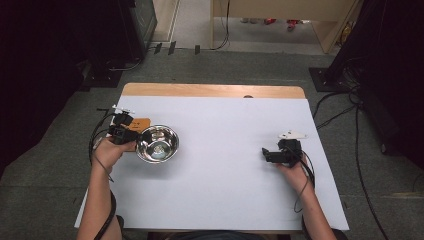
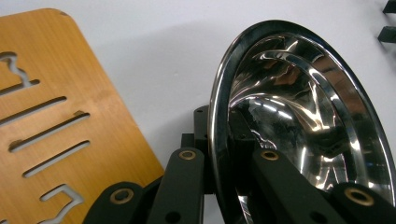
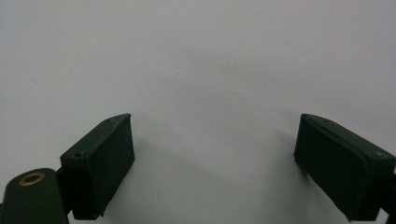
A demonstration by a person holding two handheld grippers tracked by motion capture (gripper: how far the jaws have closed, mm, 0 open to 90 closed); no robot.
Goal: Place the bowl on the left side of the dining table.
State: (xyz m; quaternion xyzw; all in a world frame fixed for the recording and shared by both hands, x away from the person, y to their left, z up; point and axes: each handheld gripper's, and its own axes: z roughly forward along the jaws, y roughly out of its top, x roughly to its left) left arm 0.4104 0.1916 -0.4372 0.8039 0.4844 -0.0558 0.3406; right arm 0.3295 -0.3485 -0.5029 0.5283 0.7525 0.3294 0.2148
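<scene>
A shiny steel bowl rests on the white sheet at the left. My left gripper is shut on its left rim. In the left gripper view the jaws straddle that rim, one outside and one inside the bowl, with the gripper tight on the metal edge. Far over on the right of the sheet, my right gripper lies low with its jaws pointing left. In its own view the right gripper stands open over bare white sheet, with nothing between the pads.
A thin wooden board with cut-out slots lies flat just left of the bowl, seen close up beside my left jaws. The white sheet covers a wooden table. Cables and dark stands ring the floor.
</scene>
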